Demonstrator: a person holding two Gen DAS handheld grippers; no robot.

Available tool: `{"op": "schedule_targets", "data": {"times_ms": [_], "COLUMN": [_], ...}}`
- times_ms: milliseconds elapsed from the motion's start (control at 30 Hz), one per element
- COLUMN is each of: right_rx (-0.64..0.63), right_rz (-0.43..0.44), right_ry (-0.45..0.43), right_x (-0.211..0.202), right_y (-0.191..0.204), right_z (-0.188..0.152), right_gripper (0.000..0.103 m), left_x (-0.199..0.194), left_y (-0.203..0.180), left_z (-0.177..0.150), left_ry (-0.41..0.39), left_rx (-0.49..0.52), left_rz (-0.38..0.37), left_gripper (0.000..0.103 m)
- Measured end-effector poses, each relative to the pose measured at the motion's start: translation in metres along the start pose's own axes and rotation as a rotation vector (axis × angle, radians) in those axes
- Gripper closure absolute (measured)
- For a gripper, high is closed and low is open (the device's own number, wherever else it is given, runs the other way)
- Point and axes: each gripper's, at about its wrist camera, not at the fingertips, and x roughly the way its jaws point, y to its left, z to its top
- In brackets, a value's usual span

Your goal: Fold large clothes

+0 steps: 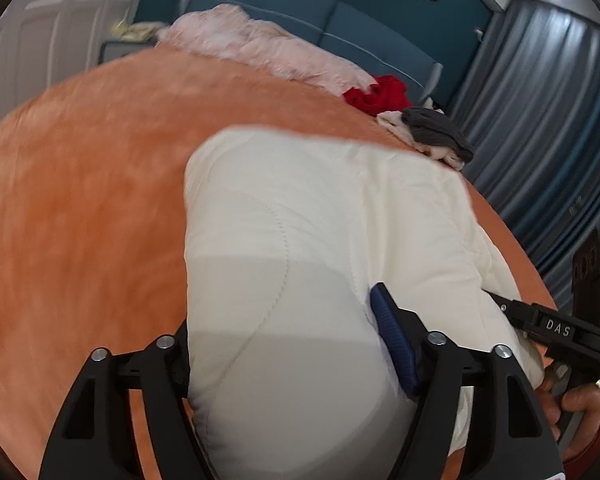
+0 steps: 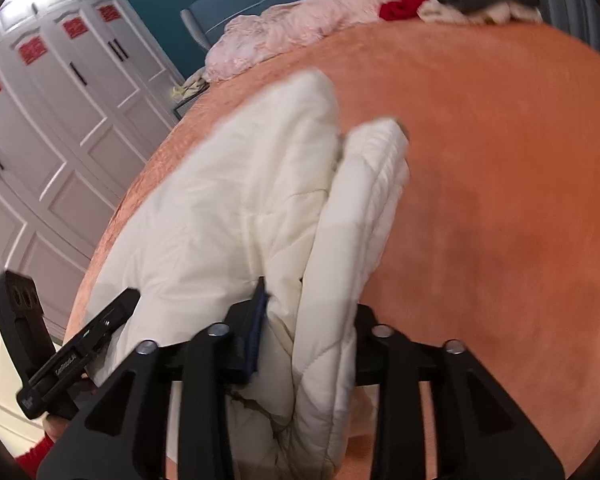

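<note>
1. Your left gripper (image 1: 284,344) stands wide, with the near end of the white quilted jacket (image 1: 300,240) bulging up between its two black fingers. The blue pad (image 1: 394,344) on its right finger lies against the fabric; the other pad is hidden behind the cloth, so you cannot tell whether the jaws press on it.
2. Your right gripper (image 2: 304,332) stands about half open, with a thick fold of the same jacket (image 2: 228,208) filling the gap between its fingers. One blue pad (image 2: 256,336) touches the cloth, the far pad is covered, and a real grip cannot be told here either.
3. In each wrist view the other gripper shows at the edge beside the jacket, with a hand (image 1: 580,404) on its handle and a red cuff below.
4. The jacket lies lengthwise on the orange bedspread (image 1: 80,200), folded over on itself, one narrower padded part (image 2: 372,184) lying along its right side.
5. Farther up the bed lie a pale pink quilt (image 1: 260,48), a red garment (image 1: 380,94) and a grey and cream bundle (image 1: 432,132).
6. Behind them stand the blue headboard (image 1: 360,20), grey curtains (image 1: 540,120) and white wardrobe doors (image 2: 60,120).
</note>
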Motion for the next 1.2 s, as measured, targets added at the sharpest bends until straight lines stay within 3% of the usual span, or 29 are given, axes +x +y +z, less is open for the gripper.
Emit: {"op": "schedule_targets", "data": {"times_ms": [167, 367, 500, 667, 933, 1200], "right_rx": [0.062, -0.039, -0.158, -0.232, -0.208, -0.194], "right_rz": [0.006, -0.155, -0.179, -0.163, -0.218, -0.225], "right_ry": [0.015, -0.083, -0.121, -0.111, -0.015, 0.022], "right_x": [-0.016, -0.082, -0.094, -0.063, 0.020, 0.074], "right_y": [-0.011, 0.001, 0.041, 0.074, 0.058, 0.034], "right_z": [-0.005, 0.002, 0.021, 0.045, 0.060, 0.053], "right_gripper": [0.053, 0.045, 0.064, 0.068, 0.068, 0.066], "left_x": [-0.019, -0.056, -0.058, -0.026, 0.049, 0.091], "left_y": [0.003, -0.023, -0.048, -0.064, -0.055, -0.043], "left_z": [-0.005, 0.027, 0.053, 0.076, 0.080, 0.071], "left_ry": [0.037, 0.012, 0.002, 0.043, 0.134, 0.118], "left_rx": [-0.047, 0.038, 0.069, 0.071, 0.102, 0.103], "left_rz": [0.045, 0.243, 0.308, 0.338, 0.390, 0.414], "left_gripper": [0.026, 0.027, 0.027, 0.027, 0.032, 0.032]}}
